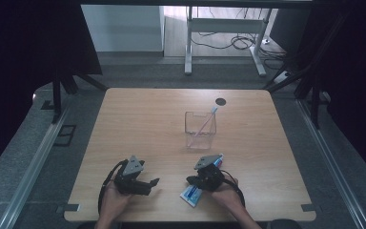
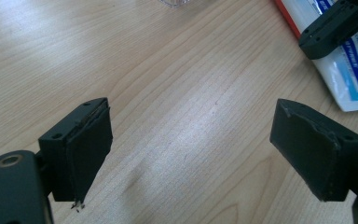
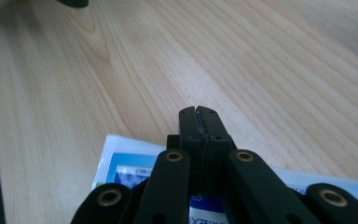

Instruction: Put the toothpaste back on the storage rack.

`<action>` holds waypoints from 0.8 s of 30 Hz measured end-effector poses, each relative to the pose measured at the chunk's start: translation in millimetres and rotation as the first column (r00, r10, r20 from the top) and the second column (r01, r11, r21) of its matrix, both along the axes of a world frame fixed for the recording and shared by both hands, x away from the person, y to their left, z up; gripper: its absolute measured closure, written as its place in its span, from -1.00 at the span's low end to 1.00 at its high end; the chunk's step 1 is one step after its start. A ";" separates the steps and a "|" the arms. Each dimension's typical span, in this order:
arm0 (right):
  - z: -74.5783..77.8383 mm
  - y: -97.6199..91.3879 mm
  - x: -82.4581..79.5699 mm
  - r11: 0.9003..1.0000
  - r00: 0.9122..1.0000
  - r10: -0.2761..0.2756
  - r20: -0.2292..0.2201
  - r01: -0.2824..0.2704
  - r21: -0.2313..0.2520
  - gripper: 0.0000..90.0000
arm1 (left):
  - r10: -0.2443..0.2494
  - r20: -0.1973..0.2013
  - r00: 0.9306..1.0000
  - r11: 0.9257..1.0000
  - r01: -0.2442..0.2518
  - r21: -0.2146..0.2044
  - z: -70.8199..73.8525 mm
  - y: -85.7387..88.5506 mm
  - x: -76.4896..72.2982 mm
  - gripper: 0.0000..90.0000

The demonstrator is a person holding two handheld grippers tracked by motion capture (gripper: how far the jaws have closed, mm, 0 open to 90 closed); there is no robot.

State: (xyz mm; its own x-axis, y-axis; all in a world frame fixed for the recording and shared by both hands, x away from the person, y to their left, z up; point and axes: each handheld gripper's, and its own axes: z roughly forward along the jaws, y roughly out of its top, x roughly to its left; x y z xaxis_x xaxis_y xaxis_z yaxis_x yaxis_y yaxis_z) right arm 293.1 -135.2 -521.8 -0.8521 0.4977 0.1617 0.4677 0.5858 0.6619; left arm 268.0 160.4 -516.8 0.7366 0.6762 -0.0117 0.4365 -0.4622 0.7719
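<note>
Right gripper [image 3: 199, 122]: jaws together, empty, over the tube [image 1: 192, 193]. Left gripper [image 2: 191, 154]: jaws apart, empty. Open the right jaws before gripping the tube squarely.

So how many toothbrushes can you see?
1. A pink toothbrush leans inside the clear cup in the middle of the table. The cup is see-through, so none looks hidden.

A white-and-blue toothpaste tube [image 1: 191, 194] with a red edge lies on the pale wood-grain tabletop [image 1: 138, 119], a clear container [image 1: 200, 131] at 12 o'clock.
</note>
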 end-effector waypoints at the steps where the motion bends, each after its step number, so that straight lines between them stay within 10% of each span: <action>1: 0.1 -1.0 -0.5 1.000 1.000 0.001 0.000 -0.001 -0.001 0.98 | 0.003 -0.004 1.000 1.000 -0.003 0.000 -0.1 -0.2 -0.2 -0.71; 24: 7.1 -35.9 -16.8 0.999 0.999 -0.029 -0.023 0.029 -0.035 0.94 | 0.001 -0.009 1.000 1.000 -0.001 0.006 -1.1 -2.6 -0.3 -0.71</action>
